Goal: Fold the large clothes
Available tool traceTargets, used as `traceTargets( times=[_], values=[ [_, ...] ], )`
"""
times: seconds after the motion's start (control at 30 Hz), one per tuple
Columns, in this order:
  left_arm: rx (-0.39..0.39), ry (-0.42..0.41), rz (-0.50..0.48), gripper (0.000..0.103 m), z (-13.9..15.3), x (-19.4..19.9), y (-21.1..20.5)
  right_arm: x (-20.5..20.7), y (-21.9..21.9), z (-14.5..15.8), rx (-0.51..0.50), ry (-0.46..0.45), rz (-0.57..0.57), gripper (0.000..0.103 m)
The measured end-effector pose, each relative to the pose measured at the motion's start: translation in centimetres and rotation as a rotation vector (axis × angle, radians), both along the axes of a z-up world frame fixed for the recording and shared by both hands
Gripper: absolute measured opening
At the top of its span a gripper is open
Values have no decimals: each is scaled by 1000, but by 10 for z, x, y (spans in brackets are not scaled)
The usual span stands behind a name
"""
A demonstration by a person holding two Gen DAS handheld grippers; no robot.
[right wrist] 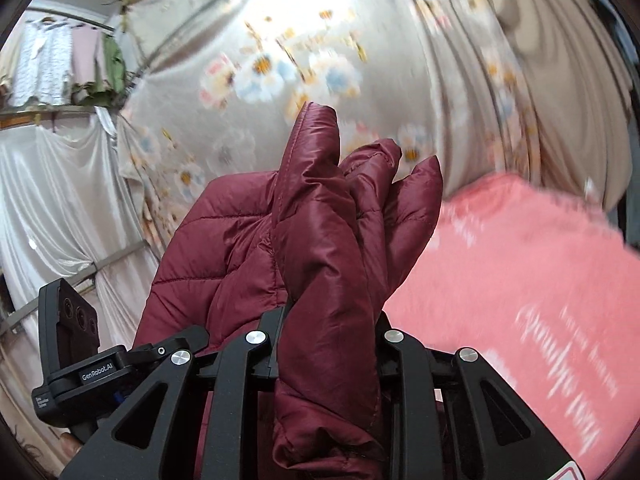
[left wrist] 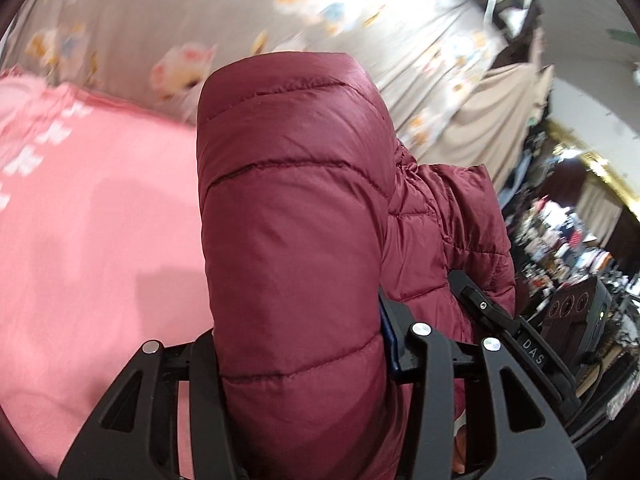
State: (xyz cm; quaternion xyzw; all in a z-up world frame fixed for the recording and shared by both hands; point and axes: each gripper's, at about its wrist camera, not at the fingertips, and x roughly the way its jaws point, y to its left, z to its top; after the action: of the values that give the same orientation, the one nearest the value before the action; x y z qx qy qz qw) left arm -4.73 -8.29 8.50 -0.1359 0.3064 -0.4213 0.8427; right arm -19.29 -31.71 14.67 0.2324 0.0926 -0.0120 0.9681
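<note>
Left gripper: clamped on a thick quilted panel of the maroon puffer jacket, which rises straight ahead of the fingers
Right gripper: closed on a bunched edge of the same jacket, folds poking up just past the fingers
Step in hand: carry both held parts level and together (padding is slippery, so I judge a firm pinch matters), then lay them onto the pink blanket
Around: blanket lies beyond and beside both grippers; floral curtain farther off
In the way: nothing visible on the blanket

Soft daylight; floral curtain motion-blurred, backlit glare top; fisheye edges dark, warped.
</note>
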Motion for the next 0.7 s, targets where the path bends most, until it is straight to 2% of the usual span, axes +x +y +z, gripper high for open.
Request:
traceTargets(
  times=[0.23,0.37,0.53,0.7],
  values=[
    [-181,-141,-37,44,83,-39,7,-43,17,94,-176,-226,-23,23],
    [-237,-297,-24,44,133,-60,33,-50,36,140,-241,-364,17,23],
    [-234,-469,24,45,175,-69,75,-36,69,171,-276,-478,77,23],
    [-174,-558,89,47,183,-47,111,6,102,172,-251,-496,149,23]
  ],
)
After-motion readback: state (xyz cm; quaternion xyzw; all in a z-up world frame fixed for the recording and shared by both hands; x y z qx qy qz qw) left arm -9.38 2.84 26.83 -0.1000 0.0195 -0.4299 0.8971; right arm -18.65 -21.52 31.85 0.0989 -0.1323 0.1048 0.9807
